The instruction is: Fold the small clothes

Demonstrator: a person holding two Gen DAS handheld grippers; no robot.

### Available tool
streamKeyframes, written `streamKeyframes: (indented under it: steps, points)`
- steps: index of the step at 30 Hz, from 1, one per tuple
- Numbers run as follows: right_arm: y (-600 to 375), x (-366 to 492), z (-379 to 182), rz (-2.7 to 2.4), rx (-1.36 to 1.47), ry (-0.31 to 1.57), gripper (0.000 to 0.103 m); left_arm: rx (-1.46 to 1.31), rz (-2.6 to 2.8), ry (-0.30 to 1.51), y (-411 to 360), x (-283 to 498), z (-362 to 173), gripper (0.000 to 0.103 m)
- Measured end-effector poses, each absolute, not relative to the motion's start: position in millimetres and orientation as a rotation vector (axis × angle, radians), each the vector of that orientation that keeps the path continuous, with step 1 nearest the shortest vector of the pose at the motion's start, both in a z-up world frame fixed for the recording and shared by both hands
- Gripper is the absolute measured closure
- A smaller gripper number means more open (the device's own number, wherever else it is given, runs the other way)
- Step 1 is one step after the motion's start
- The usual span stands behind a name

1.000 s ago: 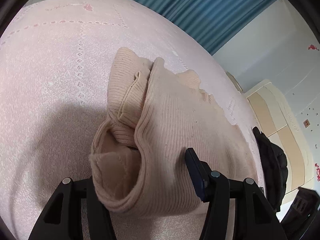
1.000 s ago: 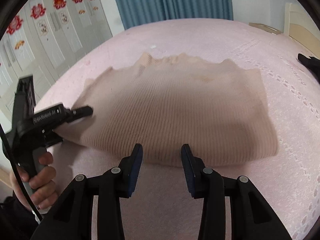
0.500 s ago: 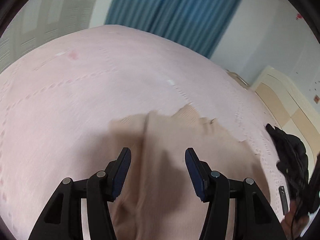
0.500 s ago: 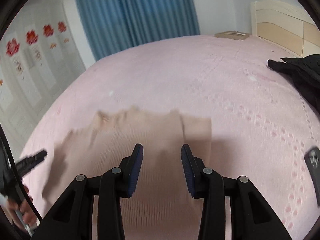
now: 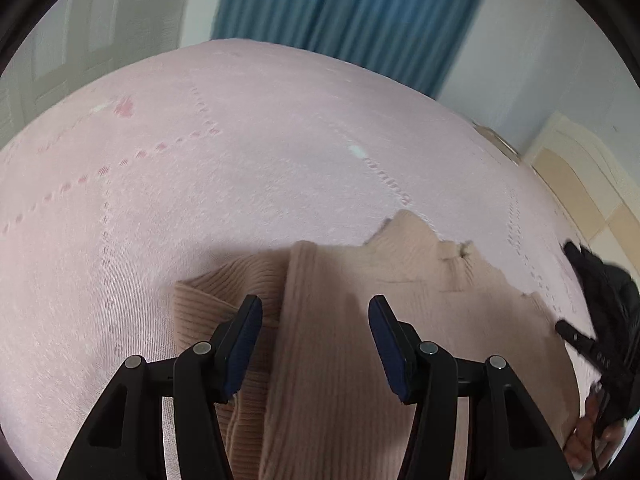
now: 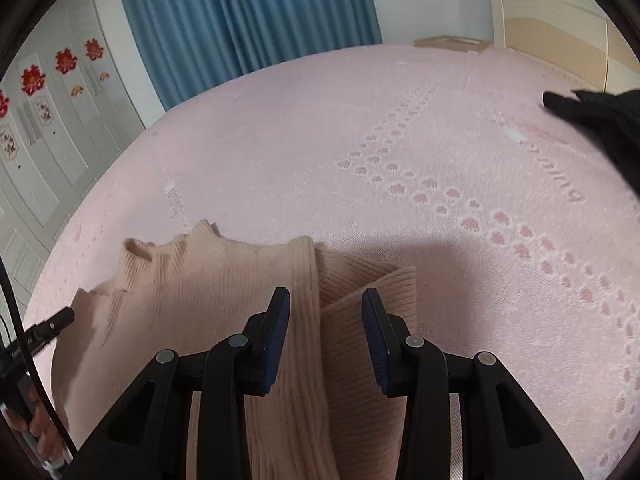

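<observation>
two grippers hang over a beige ribbed sweater (image 5: 352, 344) lying on the pink bedspread (image 5: 208, 184), one at each side of it. judging by the layers, the body is already doubled over and a sleeve (image 6: 360, 320) lies folded beside its edge, so the step in hand looks like starting the next fold. the next move calls for each gripper to come down on a side edge and pinch all layers together, or the sleeve may slip out. the left gripper (image 5: 316, 336) is partly open with nothing between its pads, and grips nothing. the right gripper (image 6: 324, 332) stands a little narrower, also empty, above the seam between body and sleeve.
</observation>
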State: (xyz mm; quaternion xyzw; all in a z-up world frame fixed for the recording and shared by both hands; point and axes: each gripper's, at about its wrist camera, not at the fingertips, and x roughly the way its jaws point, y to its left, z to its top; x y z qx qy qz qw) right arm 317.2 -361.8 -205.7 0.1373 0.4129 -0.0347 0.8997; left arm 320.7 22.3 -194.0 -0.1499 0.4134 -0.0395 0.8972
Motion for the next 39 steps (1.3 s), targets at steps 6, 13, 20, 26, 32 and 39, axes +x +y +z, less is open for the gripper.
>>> streamKeyframes:
  steps: [6,13,20,26,32,39]
  points:
    - [-356,327,-214,-0.053,0.280,0.888,0.066,-0.360,-0.034,0.851,30,330,-202,0.067]
    - [-351,331,-223,-0.056,0.259,0.923,0.092,-0.388,-0.051,0.847,33,329,-204,0.094]
    - [-357,322,-212,-0.025,0.315,0.868,0.098,-0.449,-0.003,0.778,47,316,-194,0.096]
    - [-358,332,-228,-0.068,0.305,0.952,0.098,-0.424,0.009,0.839,43,324,-205,0.095]
    - [-357,332,-225,-0.072,0.286,0.949,0.097,-0.479,-0.033,0.843,51,326,-205,0.090]
    - [-360,327,-203,-0.100,0.269,0.839,0.088,-0.464,-0.053,0.808,47,329,-197,0.071]
